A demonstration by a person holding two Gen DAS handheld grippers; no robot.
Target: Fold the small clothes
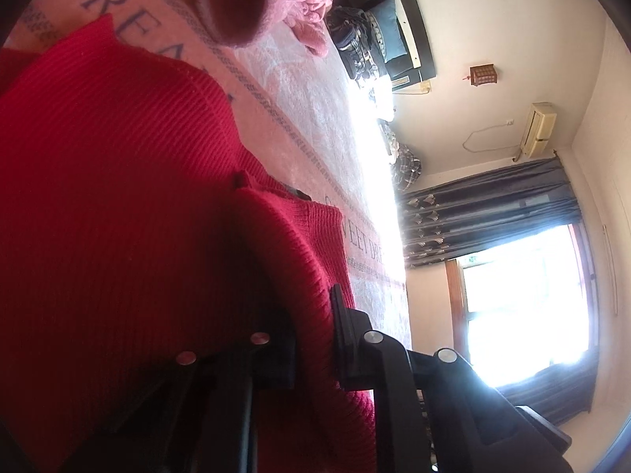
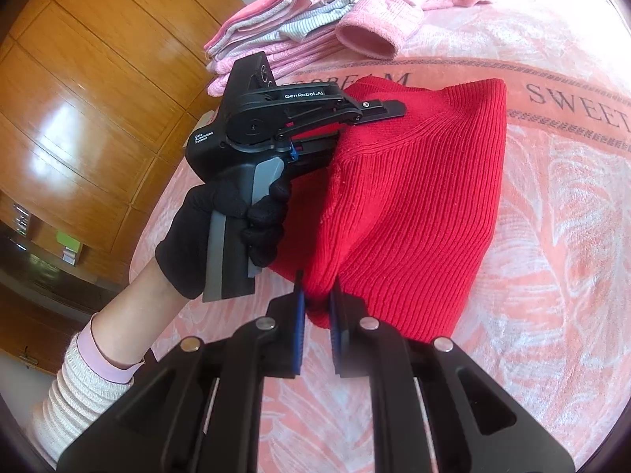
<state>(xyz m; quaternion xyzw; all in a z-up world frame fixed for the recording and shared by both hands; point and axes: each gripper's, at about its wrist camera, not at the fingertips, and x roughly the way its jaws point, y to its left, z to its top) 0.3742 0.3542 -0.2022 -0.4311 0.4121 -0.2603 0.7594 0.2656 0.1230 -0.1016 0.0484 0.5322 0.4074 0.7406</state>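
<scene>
A red ribbed knit sweater (image 2: pixel 414 197) lies partly folded on the pink bedspread (image 2: pixel 552 244). In the right wrist view my right gripper (image 2: pixel 317 307) is shut on the sweater's near bottom corner, the red fabric pinched between its blue pads (image 2: pixel 299 323). My left gripper (image 2: pixel 366 118), held by a black-gloved hand (image 2: pixel 236 228), clamps the sweater's left edge near the collar; its lower finger is hidden under the fabric. In the left wrist view the red sweater (image 1: pixel 118 197) fills the left side and a fold of it runs between the left gripper (image 1: pixel 311 315) fingers.
A stack of folded pink and grey clothes (image 2: pixel 276 35) sits at the bed's far left. A loose pink sweater with an open cuff (image 2: pixel 370 35) lies just beyond the red one. A wooden wardrobe (image 2: pixel 98 79) stands left of the bed. Dark clothes (image 1: pixel 355 39) are piled at the far end.
</scene>
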